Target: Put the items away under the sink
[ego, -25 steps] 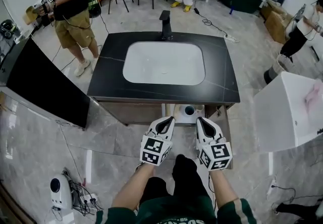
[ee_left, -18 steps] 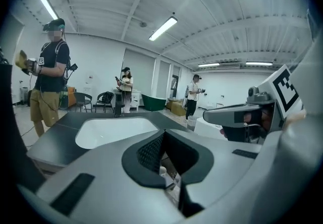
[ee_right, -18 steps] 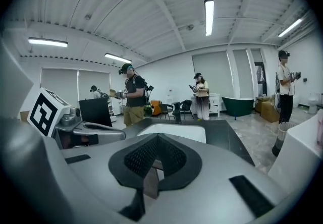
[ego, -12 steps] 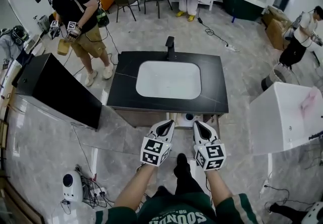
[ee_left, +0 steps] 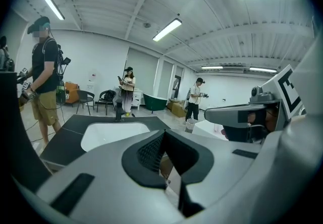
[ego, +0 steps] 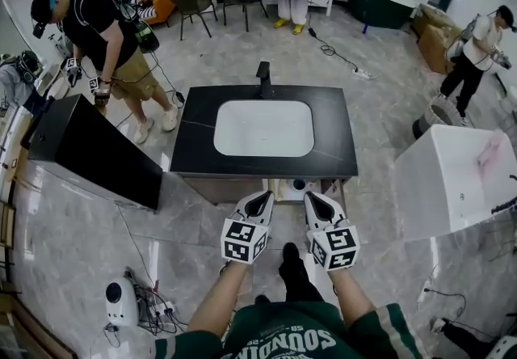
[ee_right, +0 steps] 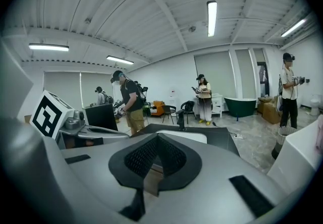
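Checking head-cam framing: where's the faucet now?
Head view, upper centre: the black faucet stands on the far edge of the black countertop, just behind the white basin.

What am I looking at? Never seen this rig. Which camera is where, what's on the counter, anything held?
No robot: a person holds a two-jaw gripper in each hand, the left gripper and the right gripper; the marker cubes are part of them. The top-down picture comes from a camera on the person's head. The other two come from cameras riding on each gripper, looking along its jaws. Ahead stands a black countertop with a white basin and a black faucet. A white container shows just under its front edge. Both grippers are shut, holding nothing.
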A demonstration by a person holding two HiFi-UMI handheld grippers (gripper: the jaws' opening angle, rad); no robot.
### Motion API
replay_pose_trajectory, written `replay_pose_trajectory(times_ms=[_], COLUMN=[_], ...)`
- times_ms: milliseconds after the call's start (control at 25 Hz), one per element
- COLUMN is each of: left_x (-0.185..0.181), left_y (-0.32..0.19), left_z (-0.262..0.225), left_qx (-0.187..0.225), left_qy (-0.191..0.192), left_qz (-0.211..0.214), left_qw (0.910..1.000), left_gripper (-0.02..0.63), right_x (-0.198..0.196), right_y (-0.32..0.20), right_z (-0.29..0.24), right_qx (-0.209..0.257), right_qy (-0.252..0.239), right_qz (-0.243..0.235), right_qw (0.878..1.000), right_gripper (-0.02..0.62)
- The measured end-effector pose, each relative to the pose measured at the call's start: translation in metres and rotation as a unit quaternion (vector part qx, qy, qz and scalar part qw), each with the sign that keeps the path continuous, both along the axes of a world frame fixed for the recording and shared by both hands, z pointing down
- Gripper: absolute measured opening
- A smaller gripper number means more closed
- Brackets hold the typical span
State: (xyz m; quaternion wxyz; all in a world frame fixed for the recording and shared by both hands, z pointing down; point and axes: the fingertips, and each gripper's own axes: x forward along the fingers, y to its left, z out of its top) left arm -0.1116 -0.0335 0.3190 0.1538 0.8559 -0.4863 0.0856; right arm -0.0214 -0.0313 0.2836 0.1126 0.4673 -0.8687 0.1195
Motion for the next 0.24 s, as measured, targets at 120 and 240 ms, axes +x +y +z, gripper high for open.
replay_pose_trajectory(times_ms=[120,240], left_x=[0.009,0.015], left_y=[0.001,0.003], left_z=[-0.001,0.001], left_qx=[0.000,-0.002], left_qy=[0.000,-0.001], left_qz=[0.003,0.007], left_qw=[1.0000,1.0000], left_gripper=[0.011,0.011], right_x=[0.008,0.013], right_y=[0.000,0.001], right_z=[-0.001,0.002], right_qx=[-0.001,-0.006], right_qy=[-0.001,-0.001], right_qz=[0.000,0.000], right_qw=[1.000,1.000], right_gripper=[0.041,0.040])
